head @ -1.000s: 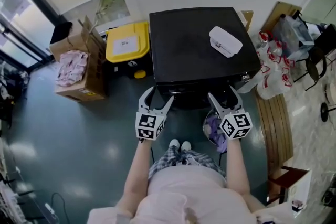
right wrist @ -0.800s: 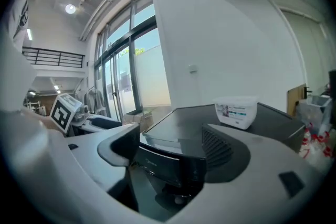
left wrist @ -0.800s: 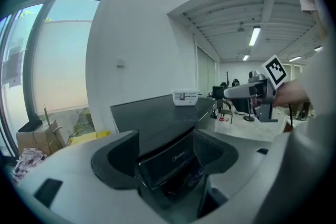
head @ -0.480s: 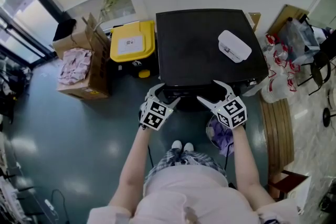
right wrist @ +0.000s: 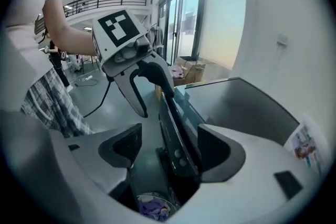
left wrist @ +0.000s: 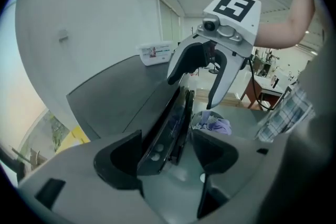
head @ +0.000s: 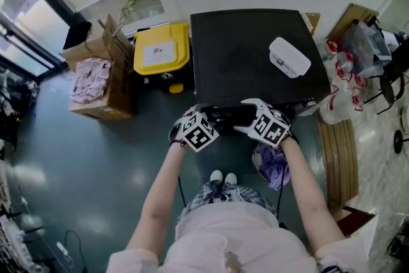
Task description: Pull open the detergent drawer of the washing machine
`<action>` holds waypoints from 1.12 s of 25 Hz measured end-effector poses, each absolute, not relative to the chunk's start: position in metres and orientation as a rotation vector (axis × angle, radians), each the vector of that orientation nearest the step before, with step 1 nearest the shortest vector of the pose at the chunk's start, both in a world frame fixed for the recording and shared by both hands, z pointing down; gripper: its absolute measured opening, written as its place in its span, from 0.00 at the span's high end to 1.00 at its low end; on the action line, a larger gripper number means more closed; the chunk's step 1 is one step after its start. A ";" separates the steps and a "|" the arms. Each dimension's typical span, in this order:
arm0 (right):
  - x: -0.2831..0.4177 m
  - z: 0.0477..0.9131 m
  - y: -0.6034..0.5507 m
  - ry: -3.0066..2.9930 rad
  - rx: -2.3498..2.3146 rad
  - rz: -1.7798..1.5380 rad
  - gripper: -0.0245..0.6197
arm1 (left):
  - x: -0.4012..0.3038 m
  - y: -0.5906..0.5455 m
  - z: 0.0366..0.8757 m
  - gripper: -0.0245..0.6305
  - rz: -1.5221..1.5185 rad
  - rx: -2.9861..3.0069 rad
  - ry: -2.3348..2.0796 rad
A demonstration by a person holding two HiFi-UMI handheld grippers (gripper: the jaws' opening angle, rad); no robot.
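The black washing machine (head: 252,54) stands right in front of me. Both grippers hang at its top front edge and point inward at each other. My left gripper (head: 209,118) is open. In the left gripper view the control panel strip (left wrist: 157,147) with round buttons runs between the wide jaws of the left gripper (left wrist: 167,136), untouched. My right gripper (head: 241,117) has its jaws closing. The same panel (right wrist: 178,152) lies between the jaws of the right gripper (right wrist: 169,131), and the pads stand off it. I cannot make out the detergent drawer's front on its own.
A white box (head: 289,56) lies on the machine's lid. A yellow-lidded bin (head: 158,48) and a cardboard box of clothes (head: 96,83) stand to the left. A basket with purple laundry (head: 271,163) sits at the machine's foot, a wooden bench (head: 335,150) to the right.
Both grippers have dropped from in front of the machine to its top front edge. Both have rolled to face each other.
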State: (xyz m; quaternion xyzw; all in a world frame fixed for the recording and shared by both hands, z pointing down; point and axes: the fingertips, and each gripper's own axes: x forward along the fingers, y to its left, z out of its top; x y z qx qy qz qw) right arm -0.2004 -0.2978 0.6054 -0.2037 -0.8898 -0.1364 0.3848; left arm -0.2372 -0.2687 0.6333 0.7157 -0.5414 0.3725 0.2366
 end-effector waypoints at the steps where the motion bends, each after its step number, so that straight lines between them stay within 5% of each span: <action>1: -0.201 0.610 -0.296 -2.244 -0.544 -0.367 0.43 | -0.236 -0.269 0.636 0.48 1.038 1.966 -1.462; 21: -0.198 0.644 -0.288 -2.060 -0.647 -0.504 0.50 | -0.228 -0.265 0.652 0.48 1.299 1.985 -1.299; 28: -0.200 0.648 -0.291 -2.043 -0.615 -0.605 0.57 | -0.233 -0.267 0.657 0.58 1.429 1.964 -1.321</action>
